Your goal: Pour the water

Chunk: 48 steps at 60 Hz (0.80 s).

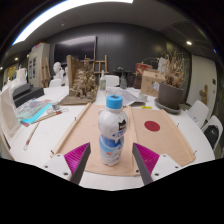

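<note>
Gripper view: you are at the approach-and-grasp step. The bottle (112,130) stands upright on the board (70,140) on the bench (30,150), near its front edge, between your jaws (111,163), which are open with a gap at each side. The blue cap is on; the clear body appears to hold water, though the level is hard to read. Next, close on the body squarely. No receiving cup is clearly visible; a red disc (152,126) lies toward the right edge.
</note>
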### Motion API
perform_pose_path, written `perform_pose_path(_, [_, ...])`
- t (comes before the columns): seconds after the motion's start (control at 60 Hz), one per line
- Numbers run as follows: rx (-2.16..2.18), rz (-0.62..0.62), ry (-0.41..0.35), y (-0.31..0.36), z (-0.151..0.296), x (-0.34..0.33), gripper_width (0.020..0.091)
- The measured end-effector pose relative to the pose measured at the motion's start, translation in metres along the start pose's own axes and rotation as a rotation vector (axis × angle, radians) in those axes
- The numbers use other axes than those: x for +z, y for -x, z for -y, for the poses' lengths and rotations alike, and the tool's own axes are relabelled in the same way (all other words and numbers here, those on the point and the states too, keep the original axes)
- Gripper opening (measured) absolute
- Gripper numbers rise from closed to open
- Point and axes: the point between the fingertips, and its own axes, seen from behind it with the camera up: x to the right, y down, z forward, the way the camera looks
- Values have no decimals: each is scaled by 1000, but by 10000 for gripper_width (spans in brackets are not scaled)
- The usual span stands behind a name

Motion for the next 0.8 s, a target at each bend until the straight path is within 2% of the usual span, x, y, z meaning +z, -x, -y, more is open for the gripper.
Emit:
perform_pose_path(0.067, [13, -24, -32, -1, 6, 21, 852])
perform_pose_path(0.1, [15, -31, -48, -1, 9, 32, 824])
perform_pose_path(0.167, [9, -36, -65, 2, 9, 45, 692])
perform_pose_path(0.233, [-9, -47, -86, 0, 12, 53, 527])
perform_pose_path(0.317, [-6, -45, -104, 2, 15, 56, 502])
perform_pose_path(0.467, [38, -58, -90, -2, 11, 54, 379])
perform_pose_path(0.6, [7, -100, -65, -10, 25, 45, 369])
perform_pose_path(0.8, [-89, -239, -98, -56, 92, 27, 369])
